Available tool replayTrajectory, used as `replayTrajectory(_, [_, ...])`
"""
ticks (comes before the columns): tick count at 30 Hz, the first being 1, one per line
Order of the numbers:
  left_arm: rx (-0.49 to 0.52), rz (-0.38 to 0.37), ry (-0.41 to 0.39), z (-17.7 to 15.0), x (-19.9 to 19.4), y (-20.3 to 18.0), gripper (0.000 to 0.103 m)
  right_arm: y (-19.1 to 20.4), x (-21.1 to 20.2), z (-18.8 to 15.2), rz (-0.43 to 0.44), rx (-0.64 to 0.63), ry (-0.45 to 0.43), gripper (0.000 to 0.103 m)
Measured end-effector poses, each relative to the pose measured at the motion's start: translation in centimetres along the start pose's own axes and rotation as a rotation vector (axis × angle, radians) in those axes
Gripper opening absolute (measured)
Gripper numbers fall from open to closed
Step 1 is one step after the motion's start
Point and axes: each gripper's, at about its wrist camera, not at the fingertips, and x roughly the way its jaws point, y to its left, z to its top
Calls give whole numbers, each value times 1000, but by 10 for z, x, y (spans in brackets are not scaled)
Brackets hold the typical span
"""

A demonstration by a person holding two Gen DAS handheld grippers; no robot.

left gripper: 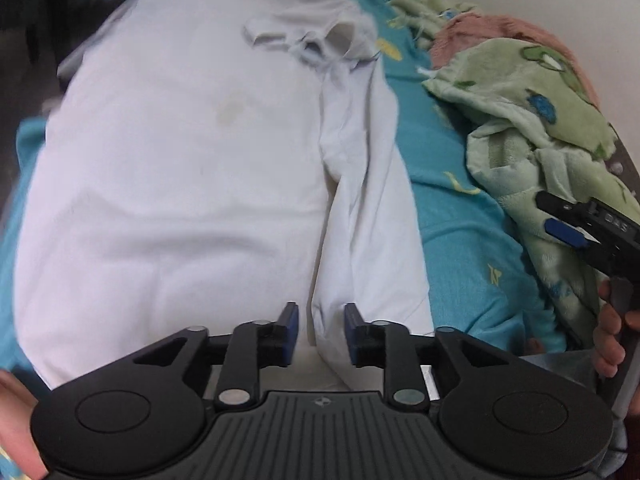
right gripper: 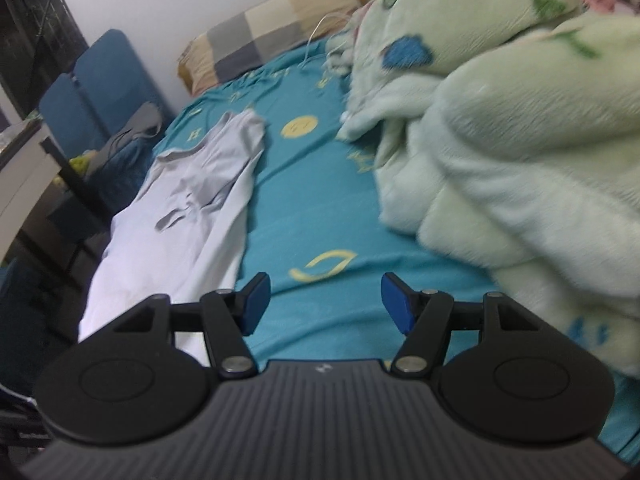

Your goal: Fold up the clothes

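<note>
Only the right view shows the checked pillow [right gripper: 276,28] beyond the white shirt [right gripper: 192,208].

1. Soft, even indoor light is seen in both views; no hard glare is picked up.
2. The white garment [left gripper: 180,184] is rendered bright, almost washed out, with only faint shadows in its creases.
3. Motion blur is smeared across the green blanket [right gripper: 500,152] in the right wrist view, and detail is lost.
4. Edges are bent by fisheye distortion, and dark vignetting is seen in the corners.
5. The left tongs [left gripper: 321,330] are kept sharp while the bedsheet [right gripper: 320,208] behind is softened.
</note>
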Motion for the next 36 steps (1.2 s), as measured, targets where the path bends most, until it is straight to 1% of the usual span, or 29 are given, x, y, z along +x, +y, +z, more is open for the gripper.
replayTrajectory(1, [12,8,-29,2,-4,-4,49,3,-1,-1,16,-4,-2,64])
replayTrajectory(2, [19,16,-56,5,-7,-7,53,6,-2,-2,31,-11,-10,64])
replayTrajectory(3, [25,24,-83,8,-10,-11,59,10,-2,-2,47,-15,-19,64])
replayTrajectory(4, [8,22,-102,15,-10,-10,61,14,-3,-4,65,-13,-27,64])
replayTrajectory(6, [-43,14,-133,30,-7,-6,66,23,-3,-7,97,-10,-39,64])
replayTrajectory(9, [-168,4,-175,63,8,12,72,36,0,-11,109,-40,-56,64])
replayTrajectory(10, [-214,6,-186,77,15,21,72,40,1,-12,113,-50,-61,64])
replayTrajectory(13, [-295,1,-220,122,39,40,71,42,12,-11,114,-51,-58,64])
replayTrajectory(15, [-308,1,-241,150,58,45,71,41,21,-9,113,-46,-53,64])
replayTrajectory(18, [-384,-45,-260,182,90,58,70,40,34,-6,112,-39,-44,64])
replayTrajectory(20, [-482,-113,-273,194,117,66,69,39,43,-4,110,-34,-39,64])
replayTrajectory(22, [-577,-181,-294,205,142,75,61,36,52,-1,107,-22,-31,64])
replayTrajectory(24, [-638,-230,-330,212,162,81,59,30,60,0,109,4,-13,64])
replayTrajectory(26, [-662,-238,-324,221,181,83,55,24,68,1,113,33,7,64])
replayTrajectory(28, [-660,-195,-308,230,199,82,47,20,74,1,115,56,26,64])
replayTrajectory(29, [-658,-177,-319,232,203,82,42,18,76,0,116,64,34,64])
replayTrajectory(30, [-658,-163,-334,234,207,83,31,18,78,0,117,70,38,64])
replayTrajectory(32, [-662,-156,-398,237,203,86,18,16,79,-1,120,79,46,64])
replayTrajectory(33, [-665,-154,-432,238,200,87,5,16,79,-1,121,81,47,64])
replayTrajectory(34, [-660,-143,-458,241,196,89,2,16,79,-2,122,84,49,64])
replayTrajectory(36, [-630,-128,-510,250,184,92,0,16,79,-4,127,95,56,64])
